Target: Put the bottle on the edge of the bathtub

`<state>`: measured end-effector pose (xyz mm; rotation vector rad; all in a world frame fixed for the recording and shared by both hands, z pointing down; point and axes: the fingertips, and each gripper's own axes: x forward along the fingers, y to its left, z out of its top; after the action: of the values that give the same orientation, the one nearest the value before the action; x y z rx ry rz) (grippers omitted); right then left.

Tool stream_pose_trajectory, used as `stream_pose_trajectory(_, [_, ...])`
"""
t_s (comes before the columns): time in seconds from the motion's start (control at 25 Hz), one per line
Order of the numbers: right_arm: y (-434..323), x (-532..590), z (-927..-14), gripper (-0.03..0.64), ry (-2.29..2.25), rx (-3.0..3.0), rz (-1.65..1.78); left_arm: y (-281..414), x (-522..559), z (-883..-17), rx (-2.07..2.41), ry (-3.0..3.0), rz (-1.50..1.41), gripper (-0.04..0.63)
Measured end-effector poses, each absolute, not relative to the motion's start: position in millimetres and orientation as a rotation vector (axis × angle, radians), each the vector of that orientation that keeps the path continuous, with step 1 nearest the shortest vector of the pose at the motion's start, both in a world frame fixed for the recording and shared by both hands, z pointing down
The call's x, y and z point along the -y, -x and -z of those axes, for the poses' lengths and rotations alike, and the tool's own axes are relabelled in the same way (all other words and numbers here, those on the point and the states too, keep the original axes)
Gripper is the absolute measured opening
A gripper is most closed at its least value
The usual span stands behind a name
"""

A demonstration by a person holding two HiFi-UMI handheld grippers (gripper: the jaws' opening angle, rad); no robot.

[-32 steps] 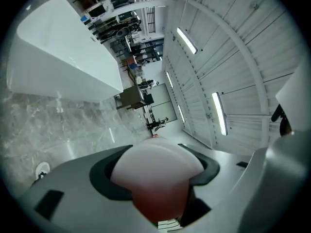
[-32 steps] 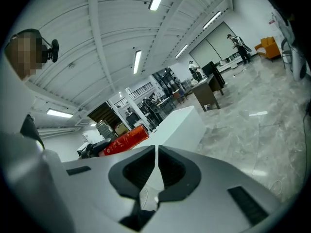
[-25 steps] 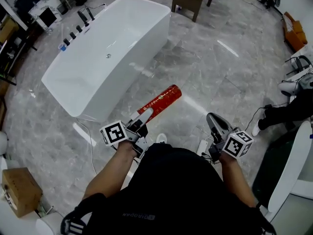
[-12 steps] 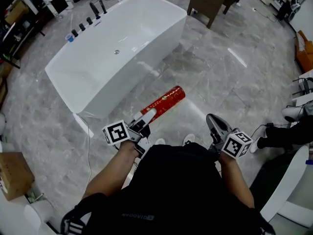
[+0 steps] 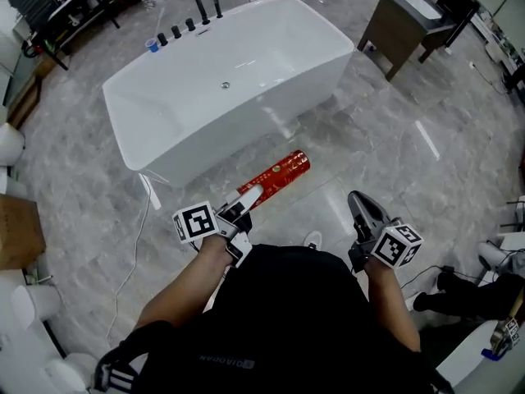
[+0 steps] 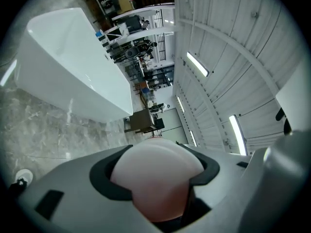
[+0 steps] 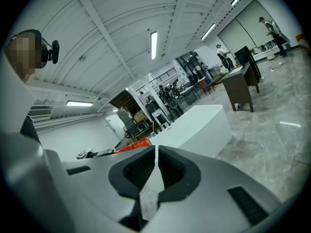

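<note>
Since a second ago: the view's swung round, so the bathtub (image 5: 246,134) now sits more squarely ahead and closer to both grippers.
Bottle: the red bottle (image 5: 277,176) is held over the floor just short of the bathtub's near wall. Its far end points at the bathtub but isn't touching it.
Left gripper: the left gripper (image 5: 244,195) is clamped on the bottle's near end, which fills the gap between its jaws.
Right gripper: the right gripper (image 5: 356,197) has its jaws pressed nearly together with nothing in the slit. It's farther from the bathtub than the bottle.
Taps: black taps (image 5: 203,10) line the bathtub's far rim.
Cabinet: a dark cabinet (image 5: 410,25) stands past the bathtub's right end.
</note>
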<state>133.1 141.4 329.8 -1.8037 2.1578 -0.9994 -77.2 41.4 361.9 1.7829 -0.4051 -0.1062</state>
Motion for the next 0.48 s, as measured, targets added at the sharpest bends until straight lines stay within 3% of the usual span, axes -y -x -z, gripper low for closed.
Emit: stream_pose_trajectory(0.48, [-262,-125,-346,0.041,1.654,-2.324,1.087,-11,-44,-363,0.635,-1.729,0.201,0.301])
